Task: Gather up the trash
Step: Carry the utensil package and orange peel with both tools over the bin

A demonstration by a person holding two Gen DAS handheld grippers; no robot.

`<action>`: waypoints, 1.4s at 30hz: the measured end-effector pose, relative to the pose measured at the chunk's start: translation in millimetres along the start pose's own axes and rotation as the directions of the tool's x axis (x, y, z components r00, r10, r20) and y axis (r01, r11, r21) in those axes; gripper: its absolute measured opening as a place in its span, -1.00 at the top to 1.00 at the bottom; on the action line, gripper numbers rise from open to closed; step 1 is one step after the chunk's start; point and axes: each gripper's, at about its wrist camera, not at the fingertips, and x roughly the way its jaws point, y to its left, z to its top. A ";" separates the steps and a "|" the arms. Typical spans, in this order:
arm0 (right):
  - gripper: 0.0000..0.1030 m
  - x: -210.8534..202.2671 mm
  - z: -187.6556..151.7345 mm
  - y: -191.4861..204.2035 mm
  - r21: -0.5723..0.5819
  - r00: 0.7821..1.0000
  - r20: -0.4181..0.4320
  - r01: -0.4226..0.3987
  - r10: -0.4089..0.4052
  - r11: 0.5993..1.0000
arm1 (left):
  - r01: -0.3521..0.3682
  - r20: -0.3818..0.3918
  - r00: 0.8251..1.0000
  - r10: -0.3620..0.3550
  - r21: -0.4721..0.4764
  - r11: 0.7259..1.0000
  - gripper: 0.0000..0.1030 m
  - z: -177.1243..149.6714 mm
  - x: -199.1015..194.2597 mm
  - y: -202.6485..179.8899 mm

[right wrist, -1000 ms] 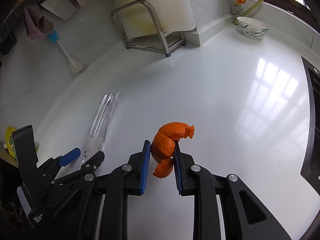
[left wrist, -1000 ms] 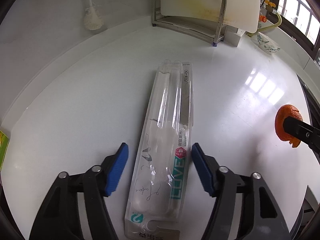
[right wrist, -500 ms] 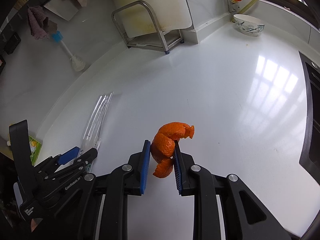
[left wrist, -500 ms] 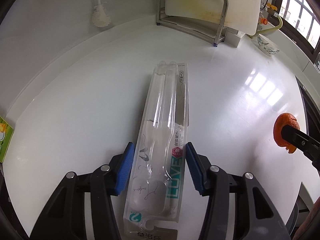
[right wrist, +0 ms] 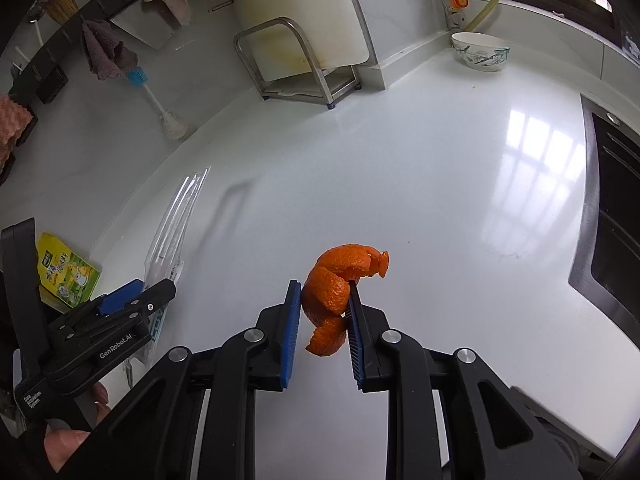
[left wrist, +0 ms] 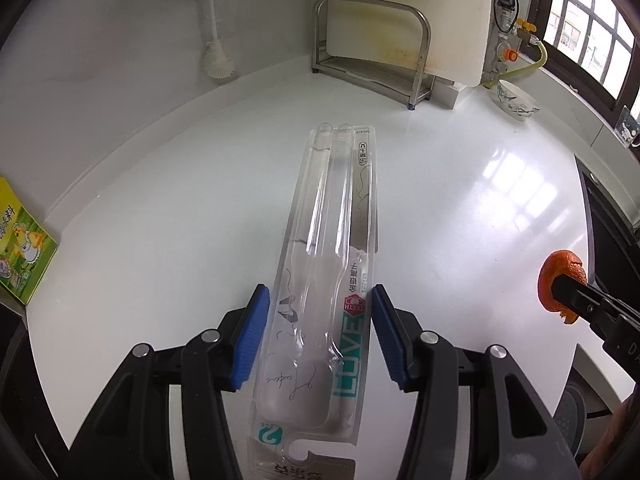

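Holding one piece of trash in each gripper, the person appears well into the pickup stage, though no bin shows in either view, so the drop-off looks to be what is left.

At the far left, a green-and-yellow packet (left wrist: pixel 22 240) lies at the edge of the white bench (left wrist: pixel 180 200), untouched; whether it counts as trash I cannot tell. Next comes the left gripper (left wrist: pixel 318 334), its blue pads pressed against both long edges of an empty toothbrush blister pack (left wrist: pixel 332 248), which runs away from the camera along the line of the fingers. Judging from the right wrist view, where the pack's (right wrist: pixel 176 216) clear tip stands apart from its dim shadow on the bench, it is lifted clear of the surface. Further right, the right gripper (right wrist: pixel 324 314) is nearly closed on a curl of orange peel (right wrist: pixel 336 296), also held above the bench.

The left wrist view alone shows the pack's printed label and how the pads meet its edges, and it catches the peel (left wrist: pixel 556 280) only as a small orange lump at the right margin. The right wrist view alone shows the peel's coiled shape, a hand (right wrist: pixel 64 440) under the left gripper (right wrist: pixel 132 294), the hanging cloths (right wrist: pixel 108 54) on the wall and the dark sink (right wrist: pixel 616 216) at the right.
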 end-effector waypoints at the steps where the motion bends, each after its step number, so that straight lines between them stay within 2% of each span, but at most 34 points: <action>1: 0.58 -5.2 -3.3 -1.4 0.000 1.000 0.003 -0.003 0.003 1.000 | -0.001 0.005 1.000 0.001 0.000 1.000 0.02 -2.5 -6.1 -1.8; 9: 0.58 -47.9 -29.9 -24.9 -0.003 1.000 0.021 -0.018 0.018 1.000 | 0.000 0.033 0.999 0.000 0.004 1.000 0.02 -23.4 -51.2 -31.1; 25: 0.58 -135.8 -90.4 -95.4 -0.009 1.000 0.017 -0.016 0.017 1.000 | 0.051 0.052 0.997 -0.052 0.020 0.998 0.02 -89.7 -129.3 -124.6; 33: 0.58 -161.2 -115.7 -125.2 -0.018 1.000 0.001 -0.021 0.021 1.000 | 0.069 0.045 0.996 -0.071 0.043 0.997 0.01 -116.1 -149.0 -167.3; 42: 0.58 -168.2 -140.2 -153.0 -0.030 0.999 -0.050 -0.020 0.018 0.999 | 0.081 0.019 0.996 -0.082 0.056 0.995 0.02 -143.7 -155.7 -200.4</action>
